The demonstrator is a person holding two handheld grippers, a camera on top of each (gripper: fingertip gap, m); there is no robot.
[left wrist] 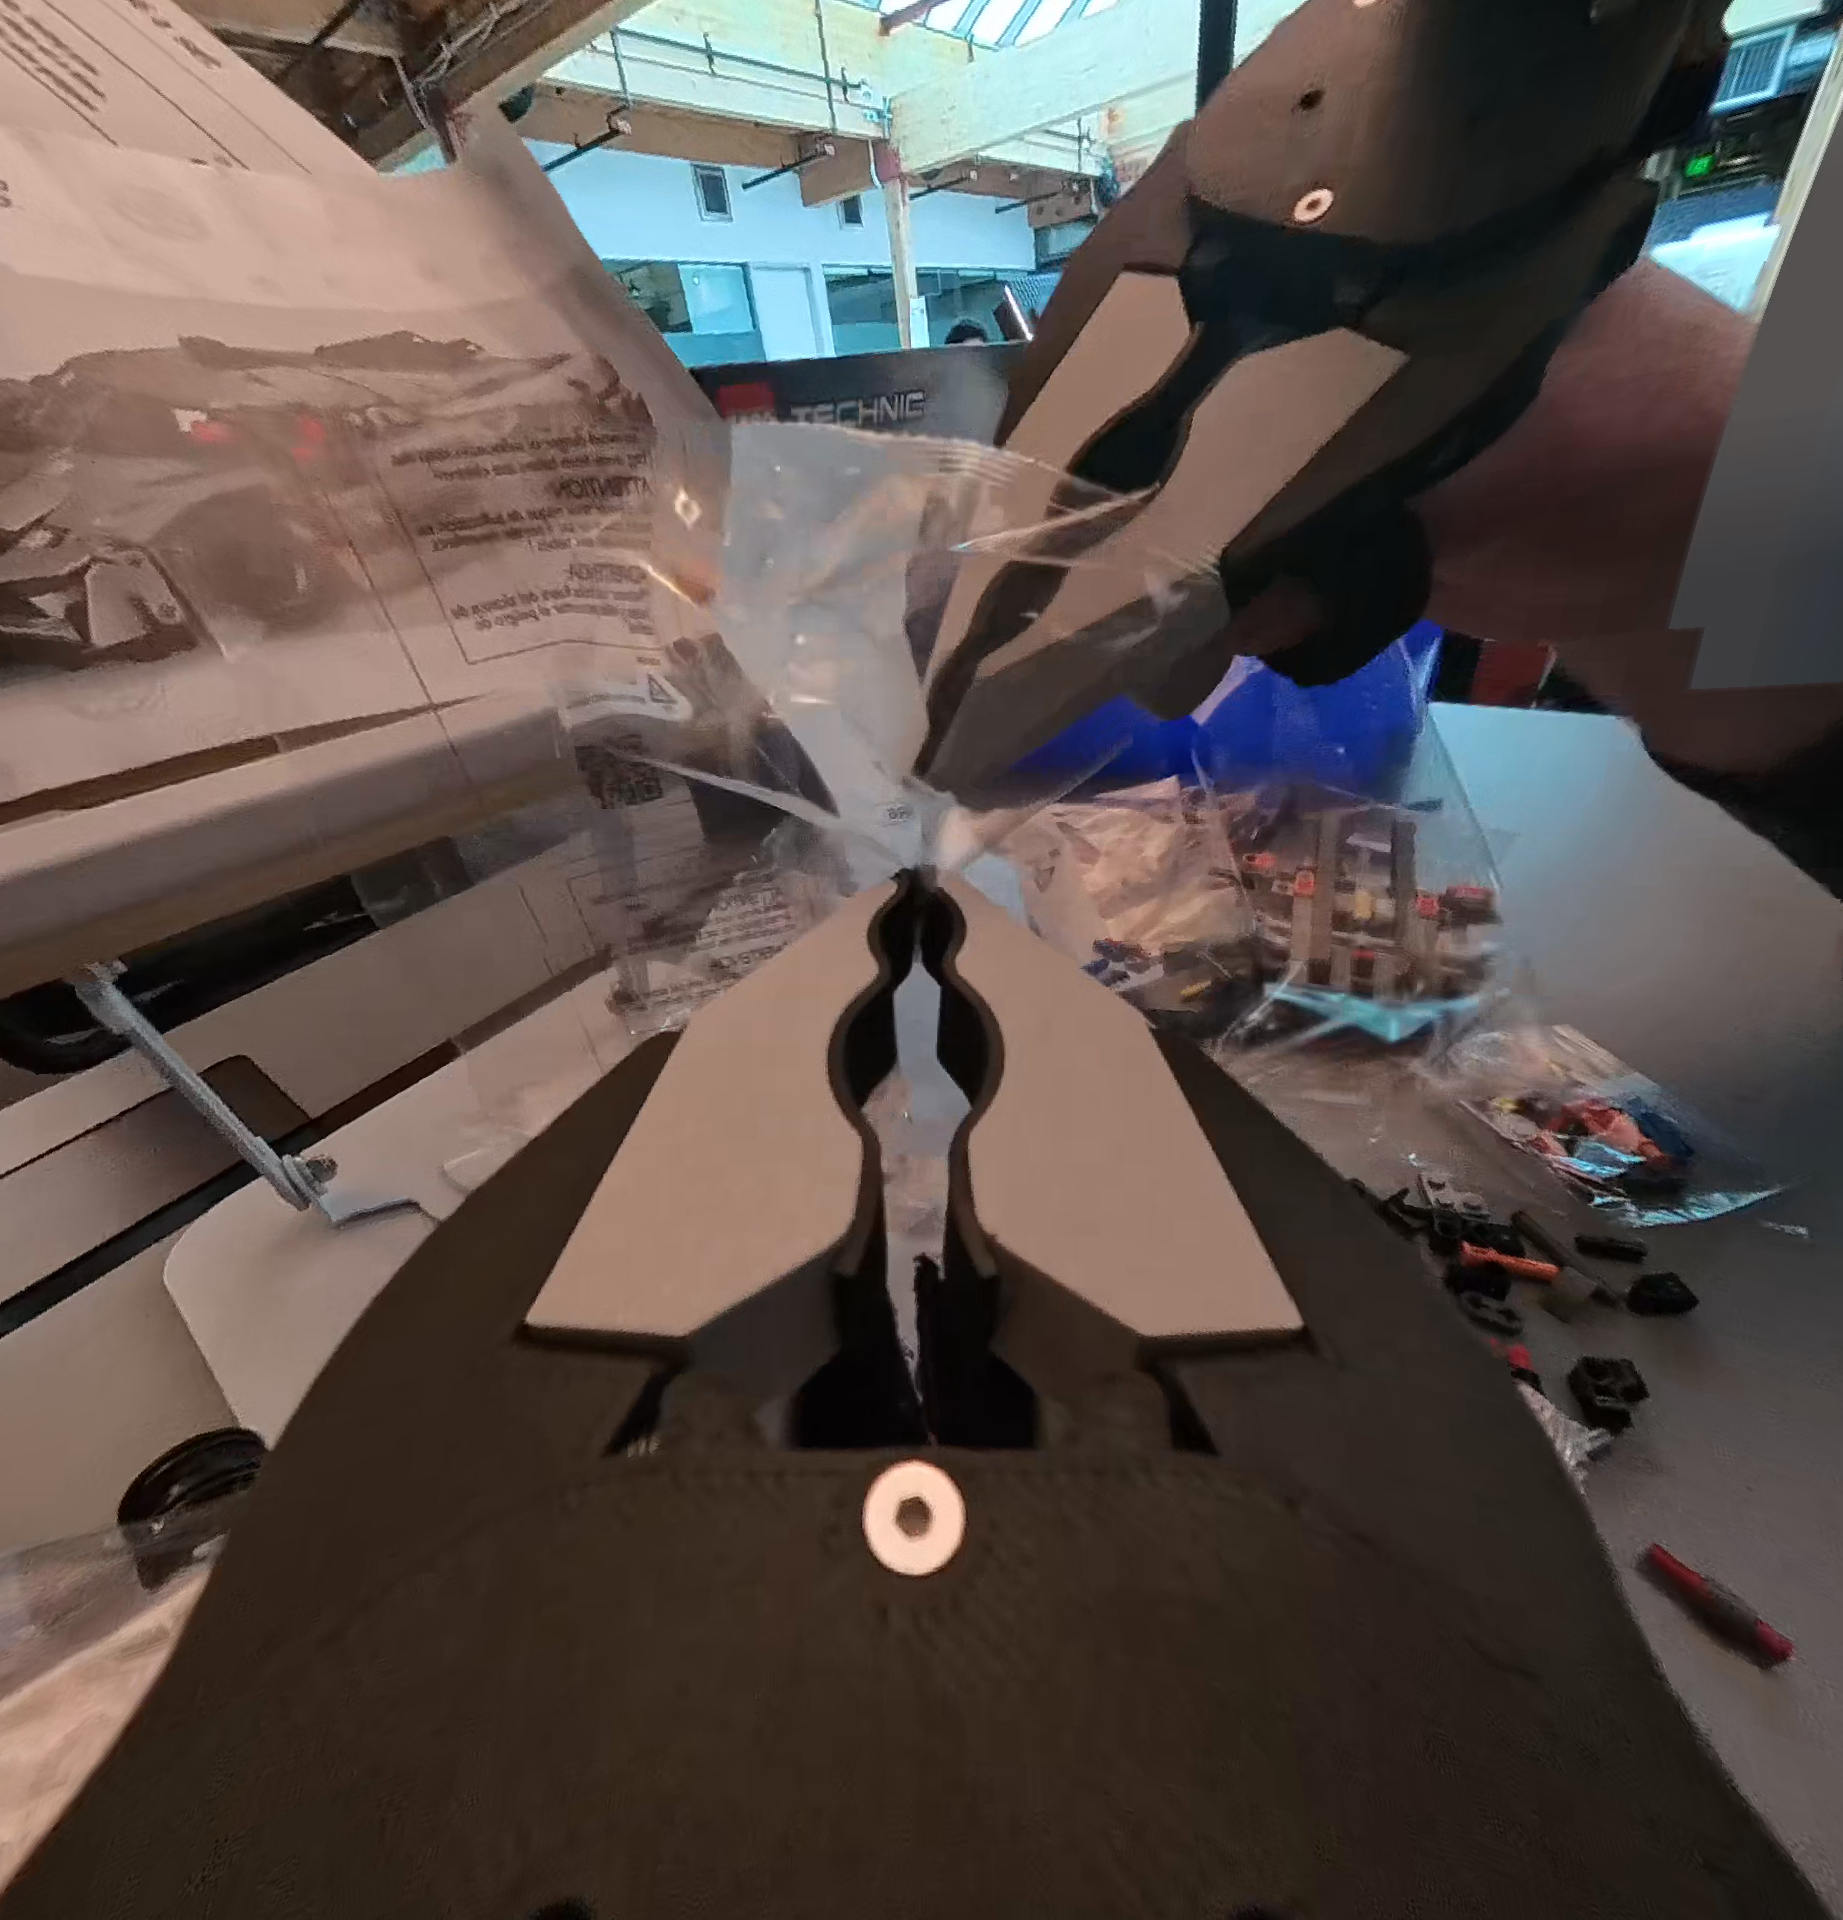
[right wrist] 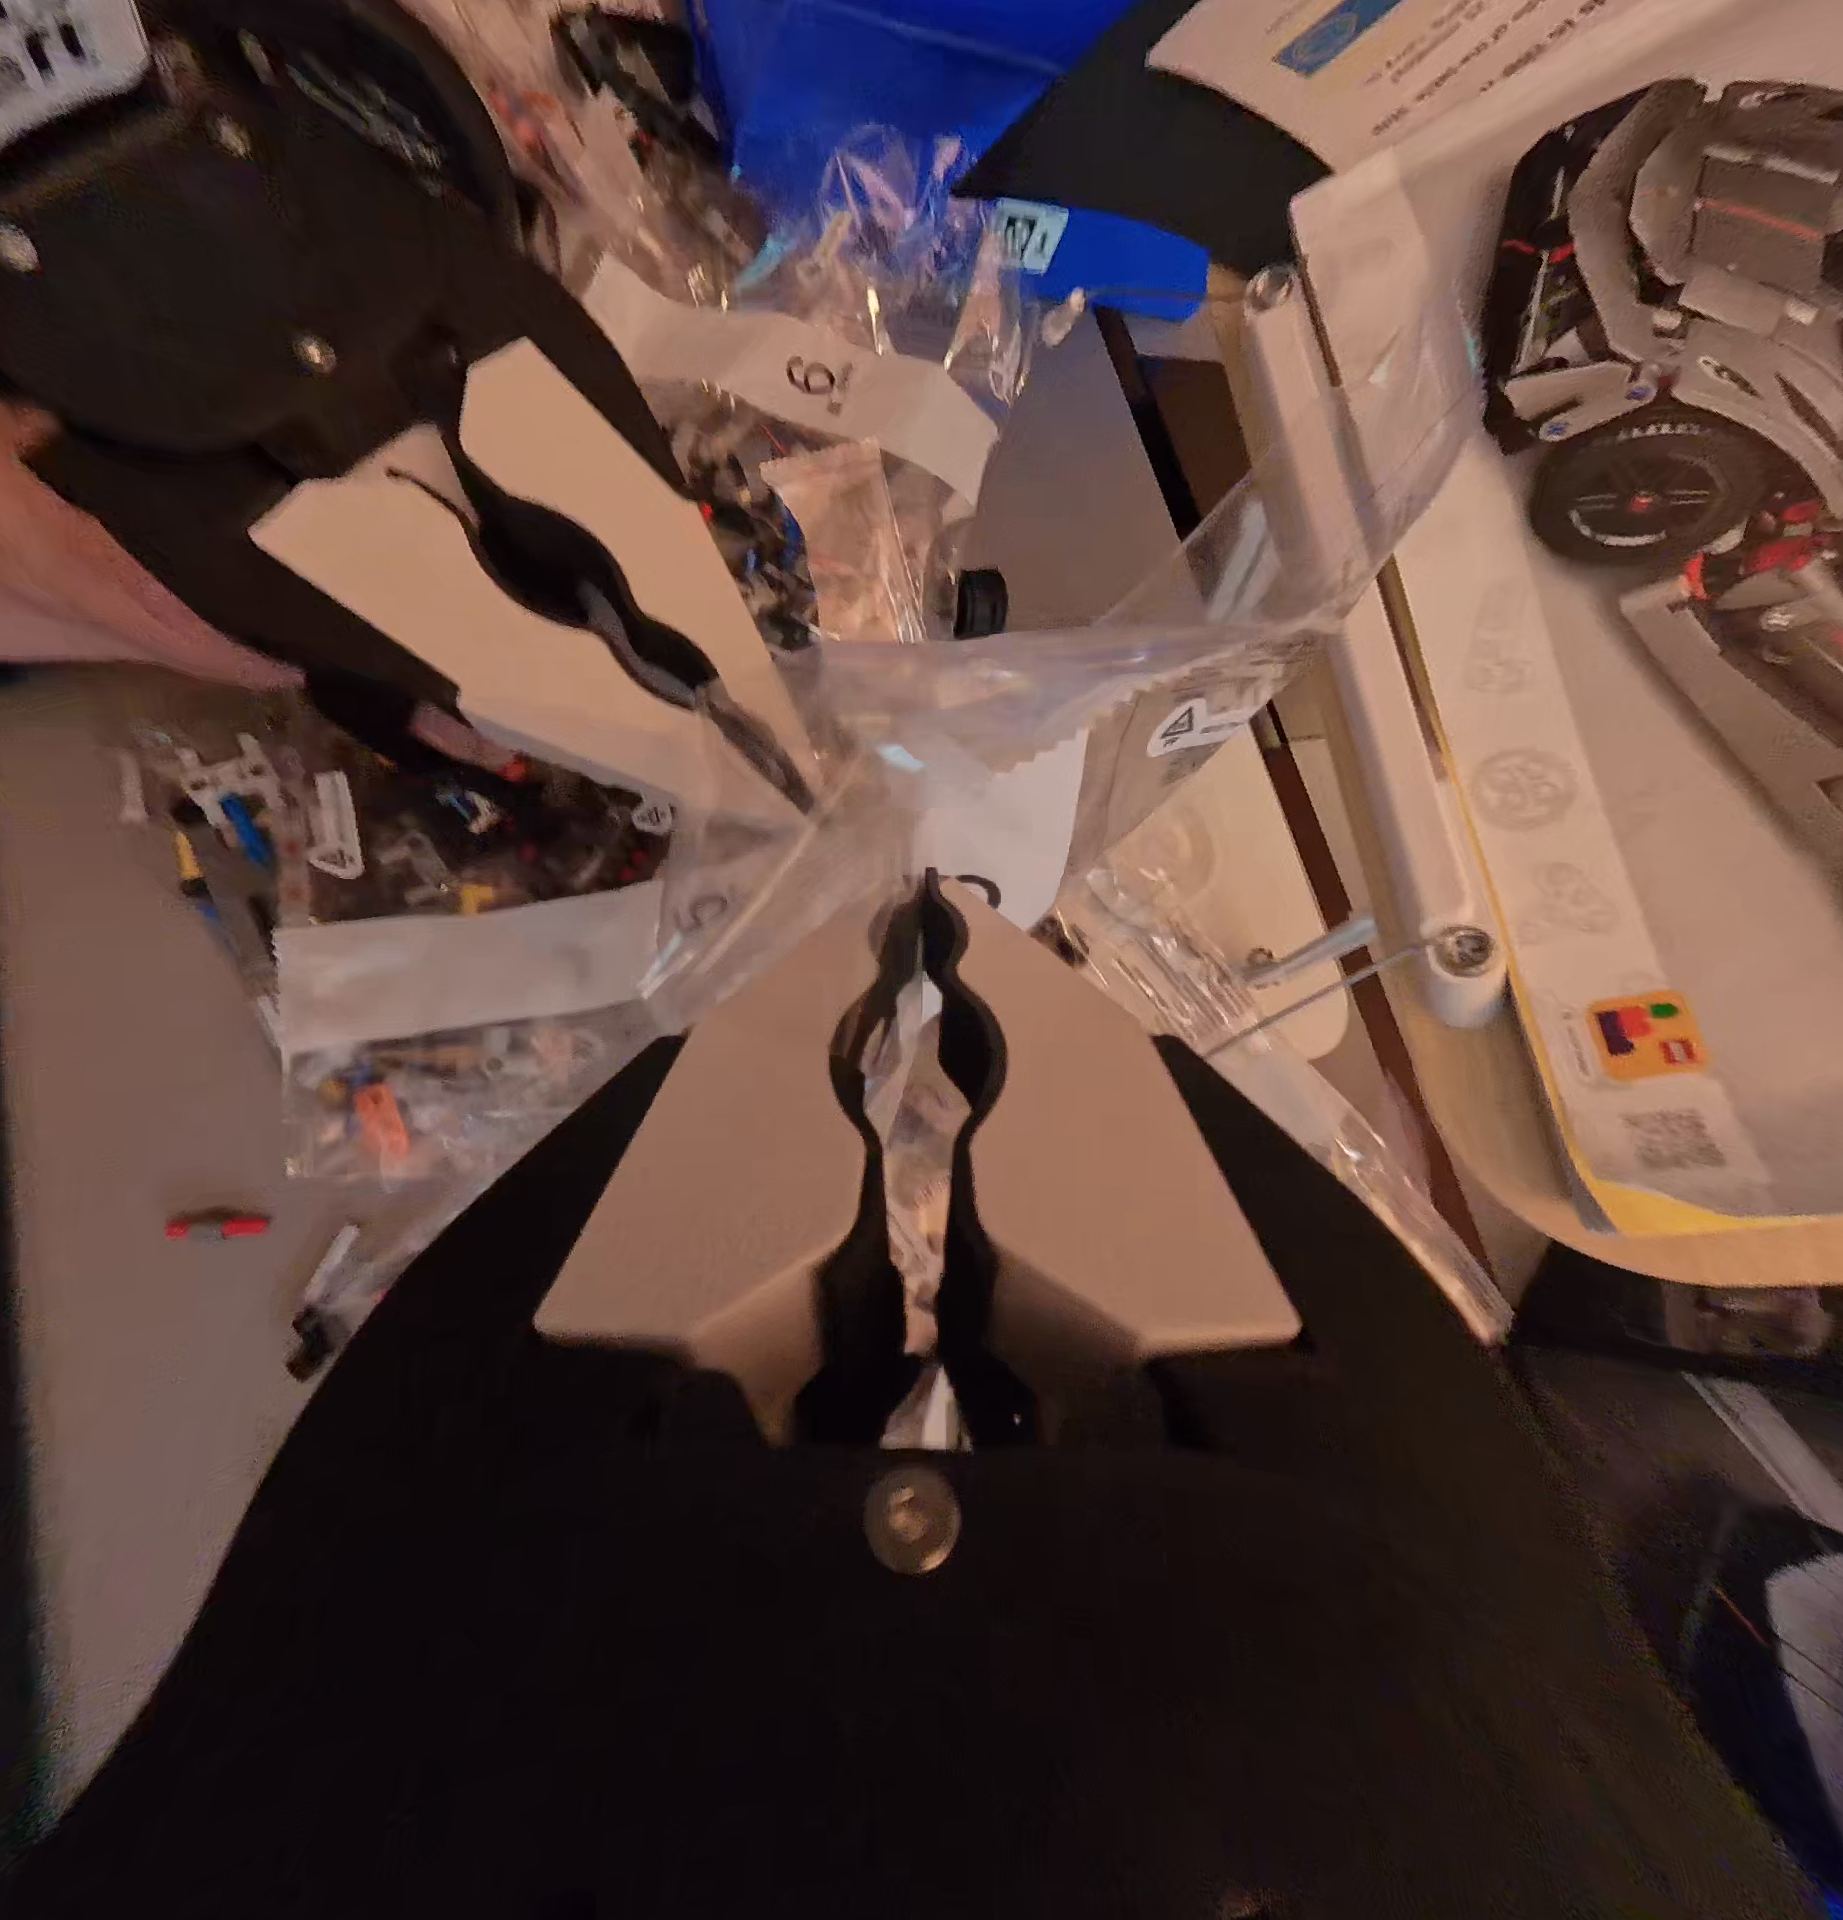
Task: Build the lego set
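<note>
Pinching one clear plastic bag at frame centre, we press the left gripper and the right gripper together on its film, probably to tear it open. Its contents we cannot tell. Other bags of lego pieces lie at middle left.

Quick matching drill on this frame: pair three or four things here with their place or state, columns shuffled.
1. left tongs
2. clear plastic bag
3. red marker
4. instruction booklet

A. lying loose on the table
B. propped on a stand, showing a car picture
C. shut on a bag edge
D. stretched between both tongs

Pairs: 1-C, 2-D, 3-A, 4-B
</note>
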